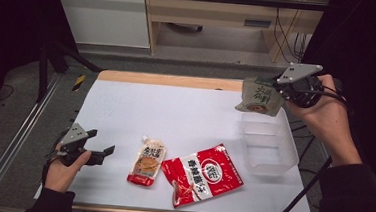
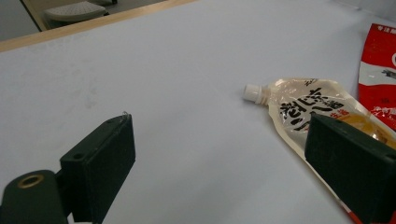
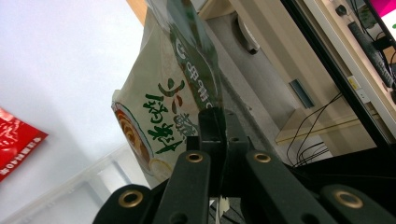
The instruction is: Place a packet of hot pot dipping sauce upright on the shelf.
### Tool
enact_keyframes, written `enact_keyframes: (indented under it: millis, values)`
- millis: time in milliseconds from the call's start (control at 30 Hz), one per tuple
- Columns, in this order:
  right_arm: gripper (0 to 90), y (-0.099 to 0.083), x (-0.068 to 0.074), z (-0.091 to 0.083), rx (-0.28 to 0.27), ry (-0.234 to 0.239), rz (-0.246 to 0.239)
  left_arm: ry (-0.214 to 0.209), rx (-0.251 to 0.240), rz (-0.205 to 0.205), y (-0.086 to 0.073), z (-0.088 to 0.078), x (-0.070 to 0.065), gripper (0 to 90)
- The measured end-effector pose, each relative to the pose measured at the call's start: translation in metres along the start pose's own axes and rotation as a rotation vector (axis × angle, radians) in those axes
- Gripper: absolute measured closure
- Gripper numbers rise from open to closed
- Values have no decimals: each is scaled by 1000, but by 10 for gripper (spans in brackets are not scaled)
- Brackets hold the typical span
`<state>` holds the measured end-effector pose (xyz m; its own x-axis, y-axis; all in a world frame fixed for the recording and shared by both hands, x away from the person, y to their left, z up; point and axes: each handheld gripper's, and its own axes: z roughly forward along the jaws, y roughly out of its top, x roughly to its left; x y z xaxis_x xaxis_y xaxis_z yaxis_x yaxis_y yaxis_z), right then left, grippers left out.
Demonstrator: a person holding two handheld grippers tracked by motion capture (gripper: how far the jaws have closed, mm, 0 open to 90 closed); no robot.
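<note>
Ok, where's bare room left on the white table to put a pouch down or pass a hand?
Free: the whole far half of the white table, from the wooden far edge down to the spouted pouch, and the near-left corner by the left gripper. The clear bin is empty. Crowded: near centre, where the red pouch lies close beside the spouted pouch.

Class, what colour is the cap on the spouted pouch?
White; the cap shows best in the left gripper view.
</note>
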<state>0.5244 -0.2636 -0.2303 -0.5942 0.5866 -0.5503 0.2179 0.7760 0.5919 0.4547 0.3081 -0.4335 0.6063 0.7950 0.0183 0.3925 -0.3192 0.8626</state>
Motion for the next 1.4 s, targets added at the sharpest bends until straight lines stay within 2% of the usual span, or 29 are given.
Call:
enact_keyframes:
  millis: [400,567,833,1100,1400]
  values:
    - [900,-23,-10,20,22,-12,33,0,10,-5,-1,2,1,87]
    - [900,-38,-11,36,36,-16,53,-12,16,1,0,4,-1,87]
    - [900,-49,-20,54,63,-8,74,-21,9,-3,-1,3,1,87]
    - [900,-57,-15,66,78,17,78,-20,10,-2,-1,3,-1,87]
    - [900,-66,-14,68,94,42,80,-25,14,-2,-1,4,-1,87]
